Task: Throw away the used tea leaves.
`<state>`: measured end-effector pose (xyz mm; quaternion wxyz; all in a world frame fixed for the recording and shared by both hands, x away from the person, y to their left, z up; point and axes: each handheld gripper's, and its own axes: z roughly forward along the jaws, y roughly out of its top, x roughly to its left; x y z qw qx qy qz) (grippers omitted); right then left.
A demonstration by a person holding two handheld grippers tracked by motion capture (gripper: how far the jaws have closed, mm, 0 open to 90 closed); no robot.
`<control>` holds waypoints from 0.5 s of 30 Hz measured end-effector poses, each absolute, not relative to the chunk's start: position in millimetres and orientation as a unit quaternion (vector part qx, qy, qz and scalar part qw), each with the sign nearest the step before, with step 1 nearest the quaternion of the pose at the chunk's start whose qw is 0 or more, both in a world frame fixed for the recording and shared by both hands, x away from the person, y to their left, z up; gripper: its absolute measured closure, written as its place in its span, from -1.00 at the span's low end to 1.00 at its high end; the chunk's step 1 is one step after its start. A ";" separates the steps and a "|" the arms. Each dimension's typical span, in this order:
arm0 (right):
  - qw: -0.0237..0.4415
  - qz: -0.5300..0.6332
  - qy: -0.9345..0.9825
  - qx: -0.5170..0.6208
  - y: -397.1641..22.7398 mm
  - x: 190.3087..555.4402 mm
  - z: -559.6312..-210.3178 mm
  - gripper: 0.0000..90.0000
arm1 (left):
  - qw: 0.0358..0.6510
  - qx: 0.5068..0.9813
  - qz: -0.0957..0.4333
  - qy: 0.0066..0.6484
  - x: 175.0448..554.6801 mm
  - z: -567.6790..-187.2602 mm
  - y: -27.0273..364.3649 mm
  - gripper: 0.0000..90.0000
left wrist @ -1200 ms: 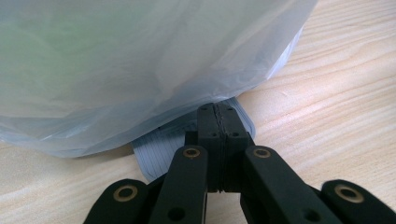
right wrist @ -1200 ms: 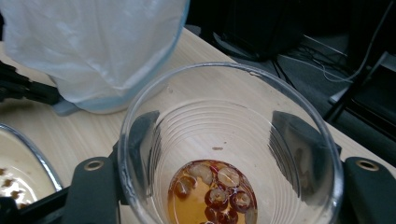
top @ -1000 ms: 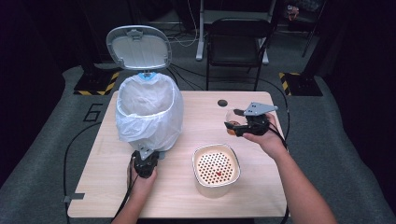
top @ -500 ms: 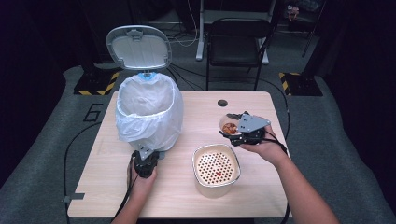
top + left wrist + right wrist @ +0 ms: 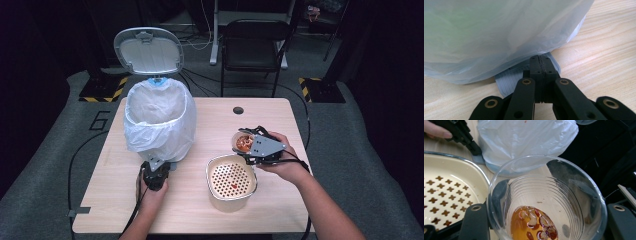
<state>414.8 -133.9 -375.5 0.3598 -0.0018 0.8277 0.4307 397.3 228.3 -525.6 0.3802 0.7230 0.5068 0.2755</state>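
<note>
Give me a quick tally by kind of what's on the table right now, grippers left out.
Bins with a white bag: 1
Cream strainer tubs: 1
Clear cups with amber liquid and reddish bits: 1, held just above the table by the right gripper
Total: 3

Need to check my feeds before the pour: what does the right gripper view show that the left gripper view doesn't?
Right gripper view: the clear cup clamped between its jaws, amber liquid and red bits inside, and the cream strainer tray beside it. Left gripper view: shut left gripper pressing on the bin's grey pedal. Both: the bag-lined bin and the wooden table.
</note>
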 end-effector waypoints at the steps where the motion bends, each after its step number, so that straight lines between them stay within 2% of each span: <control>1: 0.362 0.428 0.828 -0.008 -133.4 413.3 -375.6 -0.21 | 0.381 0.723 0.275 0.507 397.3 -525.6 228.3 0.99; 9: 0.385 0.416 0.823 -0.037 -128.3 403.4 -378.0 -0.20 | 0.381 0.723 0.274 0.507 397.3 -525.6 228.6 0.99; 15: 0.420 0.390 0.817 -0.066 -124.0 393.4 -383.9 -0.19 | 0.382 0.723 0.274 0.507 397.4 -525.6 228.8 0.99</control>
